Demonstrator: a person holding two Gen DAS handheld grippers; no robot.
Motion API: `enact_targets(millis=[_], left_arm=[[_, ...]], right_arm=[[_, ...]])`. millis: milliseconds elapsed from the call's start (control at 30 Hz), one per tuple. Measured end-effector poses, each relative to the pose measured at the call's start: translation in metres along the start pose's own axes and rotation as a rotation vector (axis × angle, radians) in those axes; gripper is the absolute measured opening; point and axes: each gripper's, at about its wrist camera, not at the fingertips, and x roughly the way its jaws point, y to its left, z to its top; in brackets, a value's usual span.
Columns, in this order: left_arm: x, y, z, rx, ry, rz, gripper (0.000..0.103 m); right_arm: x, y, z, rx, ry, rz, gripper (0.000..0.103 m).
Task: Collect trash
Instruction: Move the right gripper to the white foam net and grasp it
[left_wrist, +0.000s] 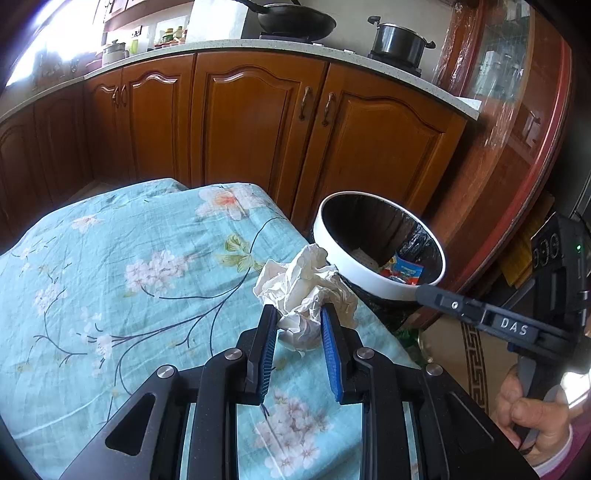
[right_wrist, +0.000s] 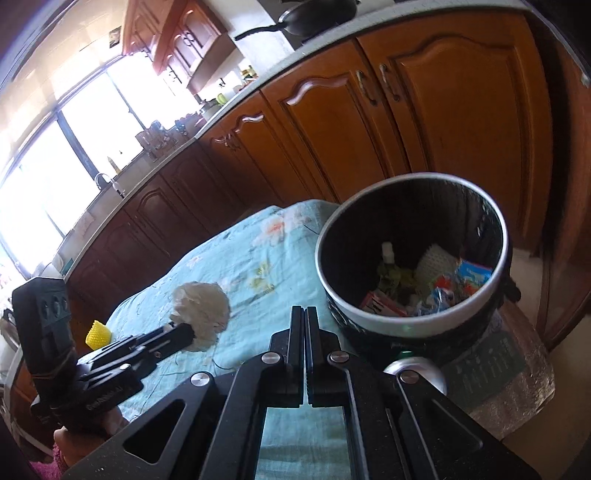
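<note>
A crumpled white paper wad (left_wrist: 306, 291) lies near the right edge of the table with the floral blue cloth (left_wrist: 129, 266). My left gripper (left_wrist: 298, 314) has its blue-padded fingers closed on the wad's lower part. The wad also shows in the right wrist view (right_wrist: 201, 310), with the left gripper (right_wrist: 181, 334) at it. A white-rimmed black bin (left_wrist: 380, 243) stands just right of the table, holding several wrappers (right_wrist: 436, 291). My right gripper (right_wrist: 304, 312) is shut and empty, hovering by the bin's near rim (right_wrist: 369, 321).
Wooden kitchen cabinets (left_wrist: 258, 122) stand behind the table. A small yellow ridged object (right_wrist: 98, 334) lies on the cloth to the left. A wooden glass-front cabinet (left_wrist: 517, 110) stands right of the bin. A steel can (right_wrist: 417, 369) sits below the bin.
</note>
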Motion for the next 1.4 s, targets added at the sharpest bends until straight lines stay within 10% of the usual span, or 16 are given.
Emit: enact_targets(millis=[700, 1400], left_arm=[[-0.001, 0.006, -0.018, -0.037, 0.025, 0.003, 0.023], [-0.199, 0.119, -0.116, -0.288, -0.161, 0.28, 0.023]], right_arm=[[-0.061, -0.055, -0.035, 0.101, -0.073, -0.095, 0.0], [0.062, 0.192, -0.085, -0.29, 0.237, 0.317, 0.011]])
